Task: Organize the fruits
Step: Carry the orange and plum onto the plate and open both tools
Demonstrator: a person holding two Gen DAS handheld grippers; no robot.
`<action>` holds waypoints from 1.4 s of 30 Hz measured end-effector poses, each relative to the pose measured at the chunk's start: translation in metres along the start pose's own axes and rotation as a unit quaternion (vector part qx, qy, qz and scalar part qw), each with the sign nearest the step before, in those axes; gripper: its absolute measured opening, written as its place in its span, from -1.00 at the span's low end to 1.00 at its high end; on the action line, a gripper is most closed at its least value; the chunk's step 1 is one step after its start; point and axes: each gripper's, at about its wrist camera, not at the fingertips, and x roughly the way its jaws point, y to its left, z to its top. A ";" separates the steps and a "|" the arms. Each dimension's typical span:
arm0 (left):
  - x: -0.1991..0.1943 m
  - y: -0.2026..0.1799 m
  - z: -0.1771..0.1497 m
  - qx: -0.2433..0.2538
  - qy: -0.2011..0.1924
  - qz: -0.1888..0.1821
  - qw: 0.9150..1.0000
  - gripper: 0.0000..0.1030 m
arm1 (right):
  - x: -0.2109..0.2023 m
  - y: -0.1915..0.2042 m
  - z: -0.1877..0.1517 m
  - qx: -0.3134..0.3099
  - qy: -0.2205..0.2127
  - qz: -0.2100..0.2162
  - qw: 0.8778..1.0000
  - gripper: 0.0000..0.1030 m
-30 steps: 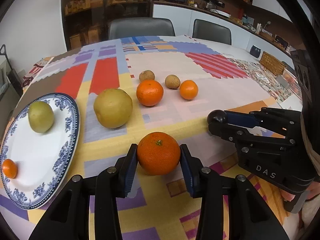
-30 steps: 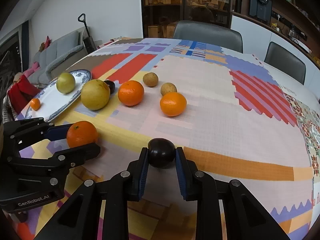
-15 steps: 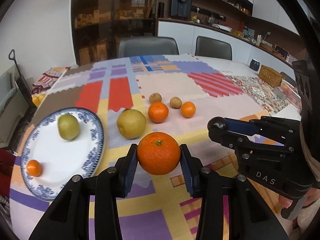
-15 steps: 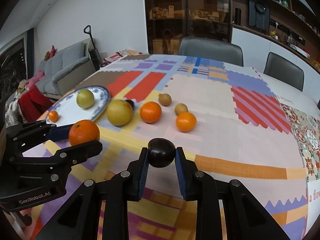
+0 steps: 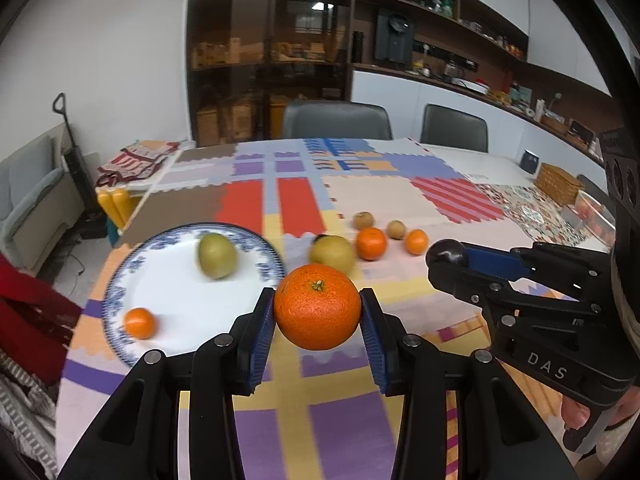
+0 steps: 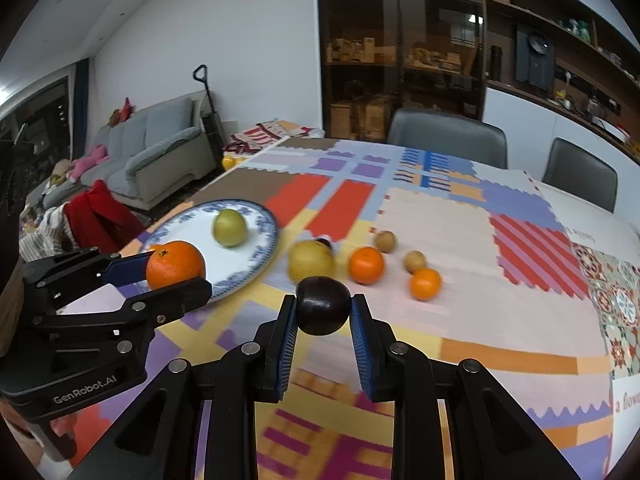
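Observation:
My left gripper is shut on a large orange and holds it well above the table, right of the blue-rimmed white plate. The plate carries a green pear and a small orange. My right gripper is shut on a dark plum, also in the air. On the cloth lie a yellow pear, an orange, a smaller orange and two brown fruits. A dark fruit peeks out behind the yellow pear.
The table has a patchwork cloth. Two grey chairs stand at the far side. A wicker basket and a dark cup sit at the far right. A red garment hangs left of the table.
Both grippers have risen and pulled back from the table with their fruit; the left one has swung toward the plate. The fruit on the table looks smaller and farther.

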 end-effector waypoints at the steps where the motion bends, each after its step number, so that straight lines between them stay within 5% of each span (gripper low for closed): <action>1: -0.002 0.004 0.000 -0.003 -0.001 0.003 1.000 -0.21 | 0.000 0.004 0.001 -0.003 -0.001 0.002 1.000 -0.46; 20: -0.017 0.096 -0.007 -0.019 -0.004 0.070 0.997 -0.21 | 0.039 0.087 0.035 -0.040 0.008 0.047 0.998 -0.46; 42: 0.066 0.148 0.009 -0.007 0.048 0.070 0.996 -0.21 | 0.131 0.108 0.043 -0.030 0.089 0.055 0.994 -0.46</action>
